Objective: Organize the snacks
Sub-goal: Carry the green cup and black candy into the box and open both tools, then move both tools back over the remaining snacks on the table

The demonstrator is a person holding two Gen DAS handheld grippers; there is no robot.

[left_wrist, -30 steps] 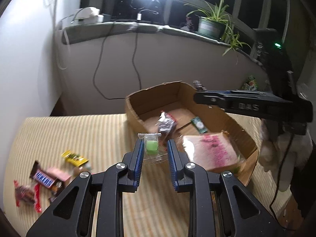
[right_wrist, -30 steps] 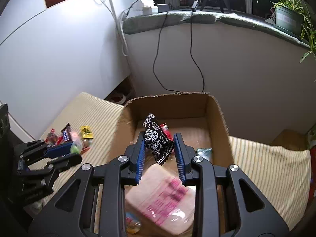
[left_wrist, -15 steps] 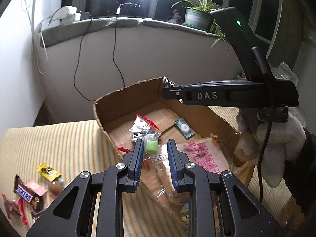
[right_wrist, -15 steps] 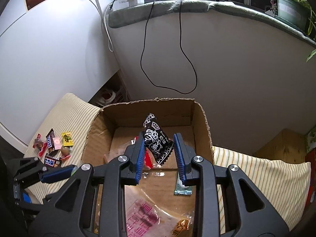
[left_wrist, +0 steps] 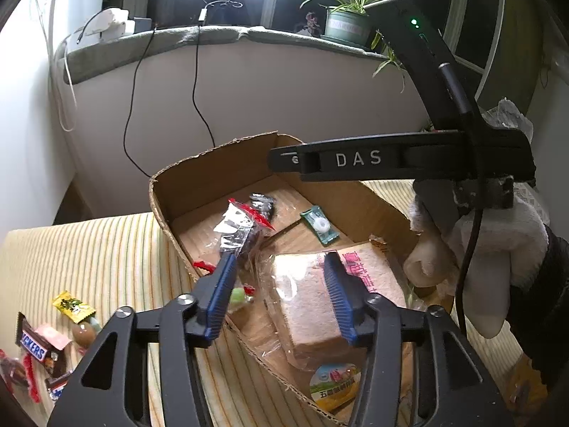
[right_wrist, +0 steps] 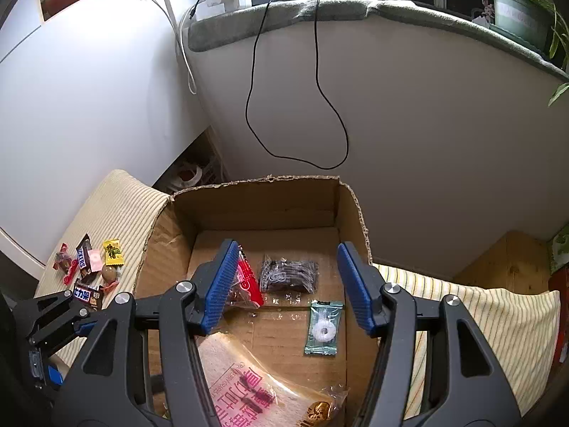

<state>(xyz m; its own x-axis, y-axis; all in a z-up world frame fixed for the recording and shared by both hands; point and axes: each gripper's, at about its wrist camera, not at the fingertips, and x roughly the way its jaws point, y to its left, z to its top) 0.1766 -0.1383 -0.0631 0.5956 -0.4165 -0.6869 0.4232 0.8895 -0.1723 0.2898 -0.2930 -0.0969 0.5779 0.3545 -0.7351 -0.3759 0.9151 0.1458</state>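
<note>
Both my claws, left (left_wrist: 277, 284) and right (right_wrist: 284, 281), hang spread and empty over the box (right_wrist: 256, 192) at centre frame, snacks dropped inside

Box (right_wrist: 256, 197): brown cardboard, open on top, sitting on a striped yellow cloth.
Black snack (right_wrist: 288, 273): a dark packet with white marks, lying flat on the box floor near the back.
Red snack (right_wrist: 246, 281): a red and clear packet, just beside the black snack.
Mint (right_wrist: 323, 327): a white ring candy in a green wrapper, lying flat in the box.
Bread (left_wrist: 313, 306): a big clear bag with pink writing, at the near end of the box.
Green candy (left_wrist: 237, 296): small, in a clear wrapper, inside the box by its wall.
Loose snacks (right_wrist: 89, 267): a small pile of candy bars and sweets on the cloth, outside the box.
</note>
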